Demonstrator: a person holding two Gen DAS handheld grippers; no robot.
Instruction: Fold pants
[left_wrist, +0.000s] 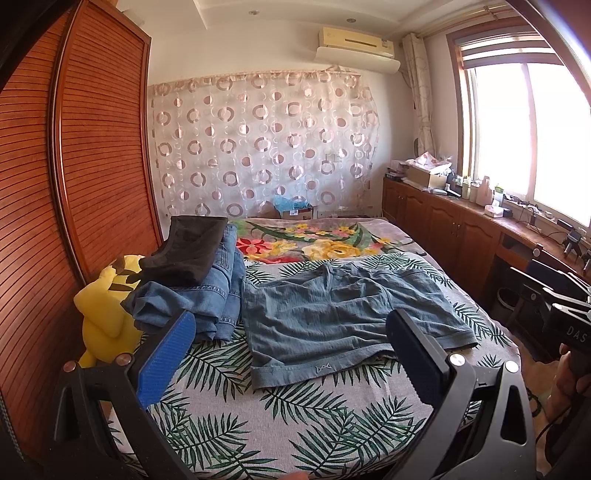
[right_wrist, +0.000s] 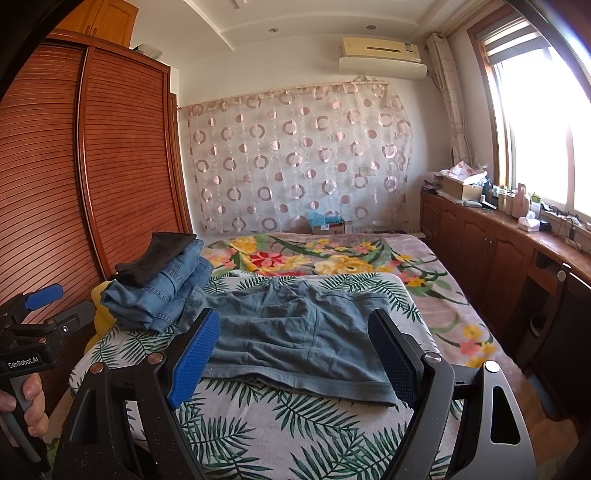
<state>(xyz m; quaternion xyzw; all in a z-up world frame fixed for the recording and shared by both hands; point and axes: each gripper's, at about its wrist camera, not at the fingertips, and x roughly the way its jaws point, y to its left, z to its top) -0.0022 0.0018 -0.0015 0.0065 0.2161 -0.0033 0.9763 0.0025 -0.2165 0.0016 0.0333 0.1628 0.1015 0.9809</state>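
Note:
A pair of grey-blue shorts (left_wrist: 343, 314) lies spread flat on the leaf-print sheet (left_wrist: 229, 424) of the bed, legs toward me; it also shows in the right wrist view (right_wrist: 295, 343). My left gripper (left_wrist: 291, 354) is open and empty, held above the near hem of the shorts. My right gripper (right_wrist: 295, 362) is open and empty, also held above the near hem. Each gripper's body shows at the edge of the other's view, with the person's hand on its handle.
A stack of folded jeans with a dark garment on top (left_wrist: 199, 273) sits at the bed's left, next to a yellow plush toy (left_wrist: 105, 317). A floral blanket (left_wrist: 314, 240) covers the far bed. Wardrobe (left_wrist: 74, 184) stands left, wooden cabinets (left_wrist: 450, 229) right.

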